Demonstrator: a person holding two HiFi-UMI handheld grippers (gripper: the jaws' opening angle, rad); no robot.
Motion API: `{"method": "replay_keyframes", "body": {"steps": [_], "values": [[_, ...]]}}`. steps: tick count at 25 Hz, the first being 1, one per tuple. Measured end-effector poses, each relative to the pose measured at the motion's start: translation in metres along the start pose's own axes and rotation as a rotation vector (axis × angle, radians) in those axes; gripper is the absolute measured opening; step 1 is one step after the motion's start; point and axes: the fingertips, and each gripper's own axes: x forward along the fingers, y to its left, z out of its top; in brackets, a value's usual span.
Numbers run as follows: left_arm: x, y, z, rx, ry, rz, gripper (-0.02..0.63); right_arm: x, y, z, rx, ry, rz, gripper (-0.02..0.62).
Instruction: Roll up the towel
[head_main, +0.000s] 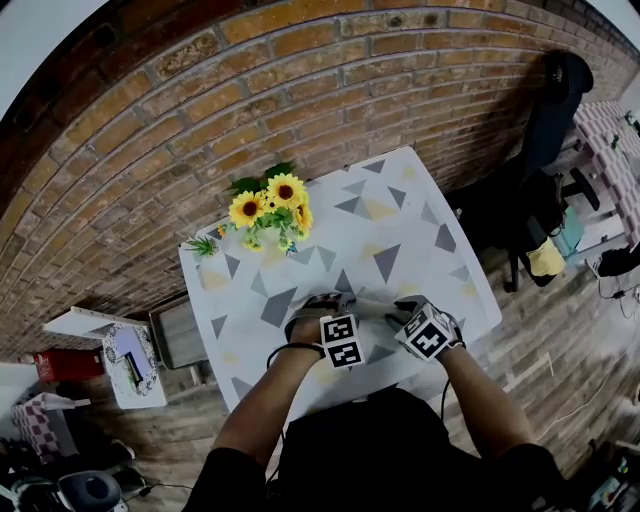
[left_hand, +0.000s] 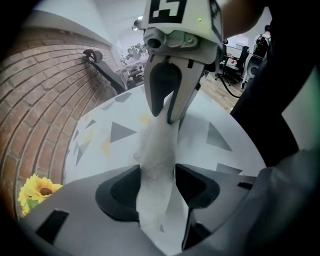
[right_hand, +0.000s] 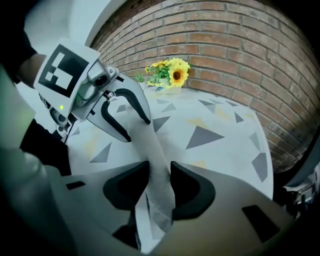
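Towel (left_hand: 160, 142) looks nearly all rolled into a narrow bundle stretched from the left tool (left_hand: 157, 176), whose jaws stand wide around it, to the right tool (right_hand: 160, 172), clamped on it, above the tabletop (head_main: 400, 230); probably only tidying and laying down remain.

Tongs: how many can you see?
2. The left tongs are at the table's near edge, the right tongs just beside them; the towel runs between both pairs.

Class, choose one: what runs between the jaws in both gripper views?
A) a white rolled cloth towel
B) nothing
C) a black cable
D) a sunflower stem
A: the white rolled cloth towel stretches between the jaws in each gripper view.
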Motion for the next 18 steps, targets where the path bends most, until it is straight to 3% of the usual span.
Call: {"method": "replay_keyframes", "body": {"steps": [4,9,18], "values": [[0.002,0.017,0.004,-0.042,-0.004,0.022,0.229,-0.008,-0.001,0.006,-0.167,-0.019,-0.099,0.175],[0.0,0.036,0.006,-0.109,-0.005,0.056,0.23,-0.002,0.011,0.005,-0.346,-0.002,-0.129,0.205],[-0.007,0.055,0.011,-0.116,-0.009,0.157,0.228,0.012,-0.023,0.004,-0.31,0.057,-0.186,0.189]]}}
